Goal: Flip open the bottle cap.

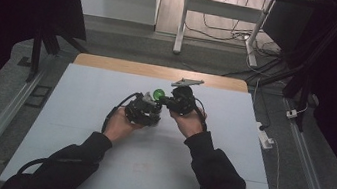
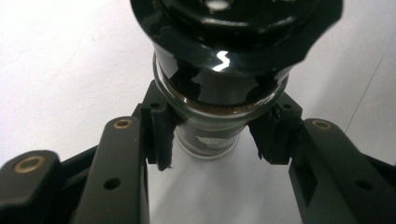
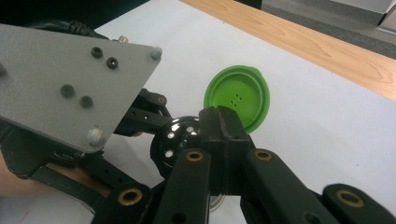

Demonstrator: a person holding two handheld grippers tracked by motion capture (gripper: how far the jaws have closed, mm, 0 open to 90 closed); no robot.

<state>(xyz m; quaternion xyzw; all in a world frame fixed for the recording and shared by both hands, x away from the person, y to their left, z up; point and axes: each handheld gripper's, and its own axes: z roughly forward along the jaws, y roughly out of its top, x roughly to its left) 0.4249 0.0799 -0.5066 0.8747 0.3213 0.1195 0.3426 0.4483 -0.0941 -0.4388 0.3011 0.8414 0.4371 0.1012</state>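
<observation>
In the high view, two grippers are being held close together at the middle of the white counter [image 1: 95,164], a little above the frame's centre. The left gripper [image 1: 150,106] is being kept just left of centre, and the right gripper [image 1: 169,102] just right of it, with a grey plate on top.

In the left gripper view, a small glass jar [image 2: 211,140] with a glossy black perforated cap [image 2: 233,42] is being clamped at its neck in the centre of the frame; the jaws are being pressed against the glass from both sides, closed as far as the jar allows.

In the right gripper view, the jaws are being held shut together at the lower centre, right against the black cap [image 3: 175,140]; whether the cap is being pinched cannot be told. A green flip lid [image 3: 237,95] is being shown swung open just above them, at the frame's centre.
</observation>
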